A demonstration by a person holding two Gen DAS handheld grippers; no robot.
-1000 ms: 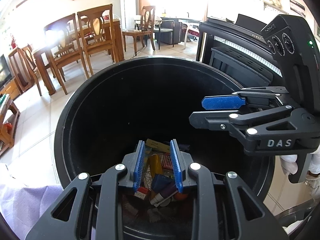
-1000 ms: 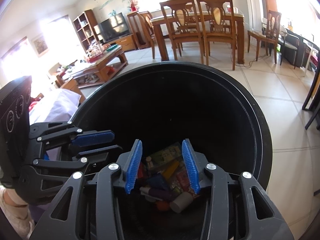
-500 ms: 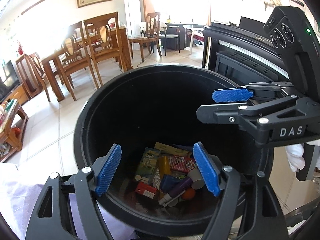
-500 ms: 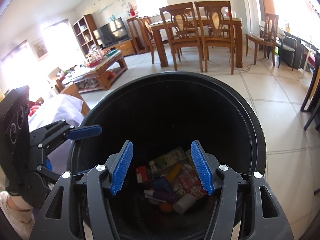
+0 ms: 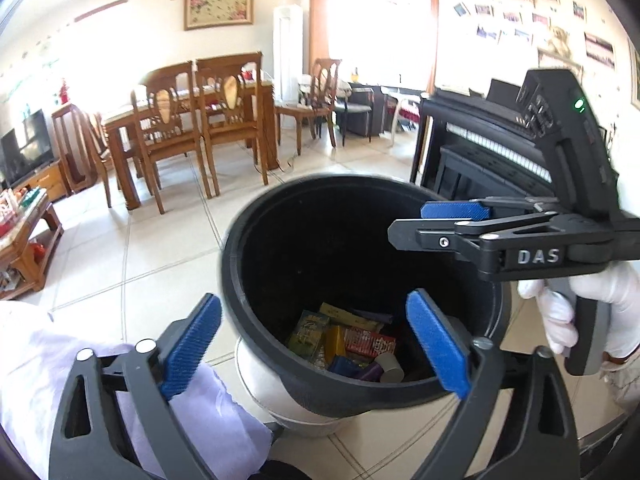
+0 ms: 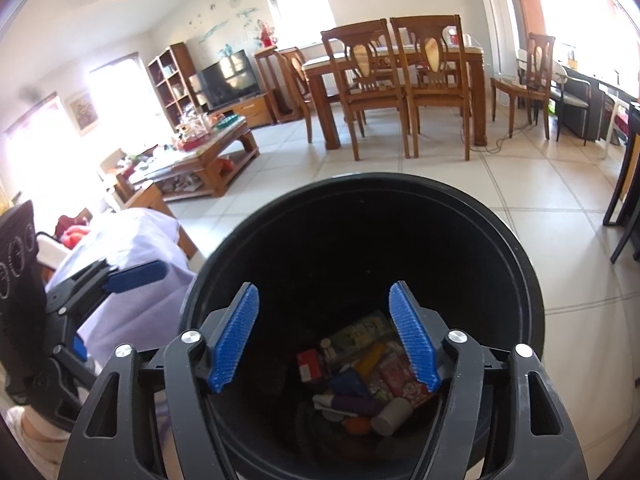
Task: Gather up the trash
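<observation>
A round black trash bin (image 5: pixel 256 248) stands on the tiled floor, seen from above in both wrist views (image 6: pixel 532 304). Several pieces of trash (image 5: pixel 352 344) lie at its bottom: small boxes, wrappers, a purple tube and a grey cup (image 6: pixel 392 420). My left gripper (image 5: pixel 316 348) is open and empty, above the bin's near rim. My right gripper (image 6: pixel 324 336) is open and empty over the bin's mouth. The right gripper also shows from the side in the left wrist view (image 5: pixel 440 224), and the left gripper in the right wrist view (image 6: pixel 132 276).
A lilac cloth-covered surface (image 5: pixel 48 352) lies left of the bin. A black piano (image 5: pixel 480 152) stands behind it on the right. A wooden dining table with chairs (image 6: pixel 400 80) and a low coffee table (image 6: pixel 200 156) stand farther off on the tiled floor.
Both grippers have opened wide and pulled back up away from the bin. The bin now looks smaller and lower in both views.
</observation>
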